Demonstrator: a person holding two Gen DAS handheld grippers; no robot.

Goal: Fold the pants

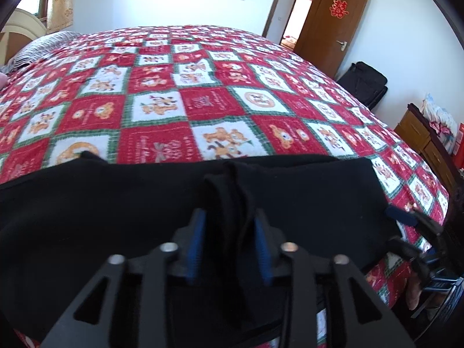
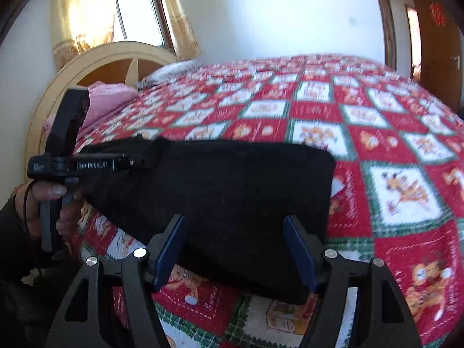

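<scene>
The left gripper has its blue fingers pinched on a bunched ridge of the black pants. The right gripper is spread wide, its fingers straddling the pants' near edge without clamping. The folded pants lie along the near edge of the bed; beyond them the red checked bedspread stretches bare toward a wooden door.

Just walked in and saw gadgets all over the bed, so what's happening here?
A person is folding black pants on a red patchwork quilt. The left tongs are shut on a bunched fold of the fabric. The right tongs are open above the pants' near edge, gripping nothing.
</scene>
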